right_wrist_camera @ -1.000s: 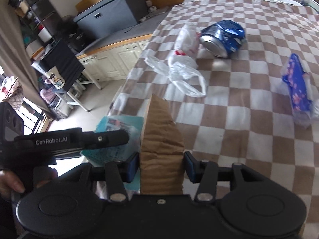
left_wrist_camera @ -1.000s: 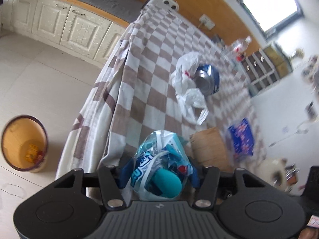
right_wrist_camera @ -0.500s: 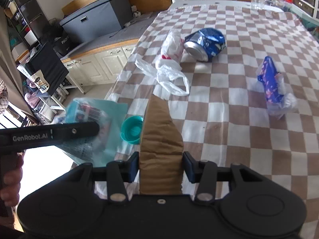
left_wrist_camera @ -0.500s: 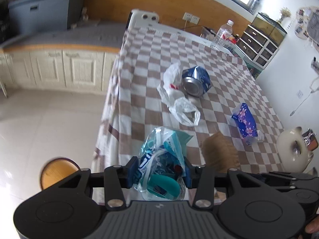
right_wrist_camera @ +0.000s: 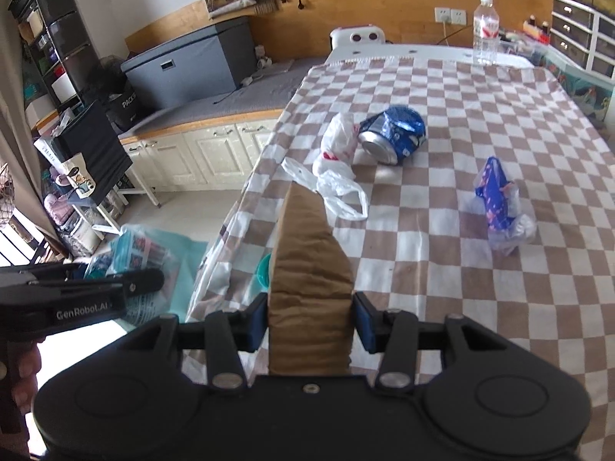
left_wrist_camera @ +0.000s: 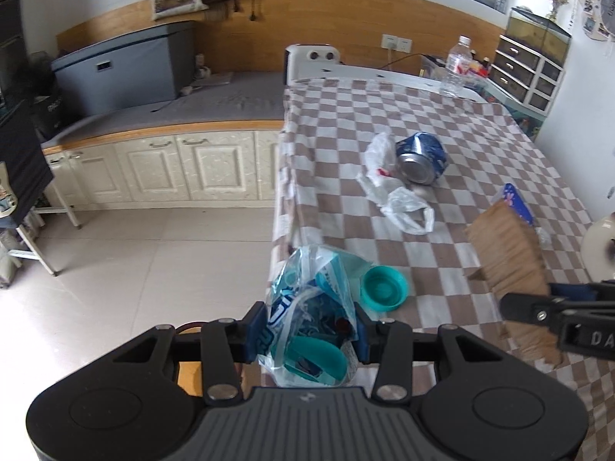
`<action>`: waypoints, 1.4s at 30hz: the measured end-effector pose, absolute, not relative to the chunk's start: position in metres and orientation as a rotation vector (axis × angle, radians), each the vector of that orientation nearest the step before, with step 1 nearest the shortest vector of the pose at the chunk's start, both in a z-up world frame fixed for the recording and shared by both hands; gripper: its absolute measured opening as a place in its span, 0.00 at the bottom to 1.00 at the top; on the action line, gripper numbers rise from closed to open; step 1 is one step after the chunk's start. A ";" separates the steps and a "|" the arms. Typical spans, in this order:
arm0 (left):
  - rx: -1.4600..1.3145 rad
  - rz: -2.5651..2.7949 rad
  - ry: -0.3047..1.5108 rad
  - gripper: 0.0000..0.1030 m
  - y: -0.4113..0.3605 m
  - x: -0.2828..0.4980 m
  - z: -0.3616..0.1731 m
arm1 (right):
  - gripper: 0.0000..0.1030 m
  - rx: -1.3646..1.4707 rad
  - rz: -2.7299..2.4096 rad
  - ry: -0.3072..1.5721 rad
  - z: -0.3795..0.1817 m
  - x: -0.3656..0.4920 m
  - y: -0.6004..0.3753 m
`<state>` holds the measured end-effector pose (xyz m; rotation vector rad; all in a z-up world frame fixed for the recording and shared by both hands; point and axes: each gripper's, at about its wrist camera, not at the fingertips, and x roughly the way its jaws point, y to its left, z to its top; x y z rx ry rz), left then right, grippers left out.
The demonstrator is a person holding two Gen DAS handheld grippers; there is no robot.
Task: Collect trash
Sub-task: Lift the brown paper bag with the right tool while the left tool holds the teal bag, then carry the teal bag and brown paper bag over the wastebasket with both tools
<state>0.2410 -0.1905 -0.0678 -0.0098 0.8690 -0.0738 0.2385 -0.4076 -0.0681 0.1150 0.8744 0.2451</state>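
i'm holding the left gripper point(left_wrist_camera: 309, 326) at the table's point(left_wrist_camera: 480, 123) near-left edge, pinching a teal plastic bag point(left_wrist_camera: 307, 307); the right gripper point(right_wrist_camera: 310, 320) is clamping a brown cardboard piece point(right_wrist_camera: 307, 269) over the cloth. ahead are lying one crushed can point(right_wrist_camera: 396, 134), one white bag point(right_wrist_camera: 338, 169), one blue wrapper point(right_wrist_camera: 496, 199), one teal lid point(left_wrist_camera: 384, 288).

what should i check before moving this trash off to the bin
1. Left tool shut on the clear bag of wrappers: ok.
2. Right tool shut on the brown cardboard piece: ok.
3. Bin in view: not ok, only an orange patch shows under the left tool.
4. Teal lid secured: not ok, loose on the checkered cloth.
5. Crushed blue can, white plastic bag collected: not ok.
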 end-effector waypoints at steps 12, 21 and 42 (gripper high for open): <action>-0.027 -0.072 0.854 0.44 -0.130 0.241 -0.068 | 0.46 0.080 0.209 0.855 -0.062 0.232 -0.364; -0.024 -0.123 0.874 0.44 -0.047 0.275 -0.075 | 0.46 0.088 0.168 0.879 -0.069 0.254 -0.284; -0.040 -0.046 1.027 0.44 0.126 0.362 -0.181 | 0.46 0.121 0.225 1.058 -0.176 0.353 -0.089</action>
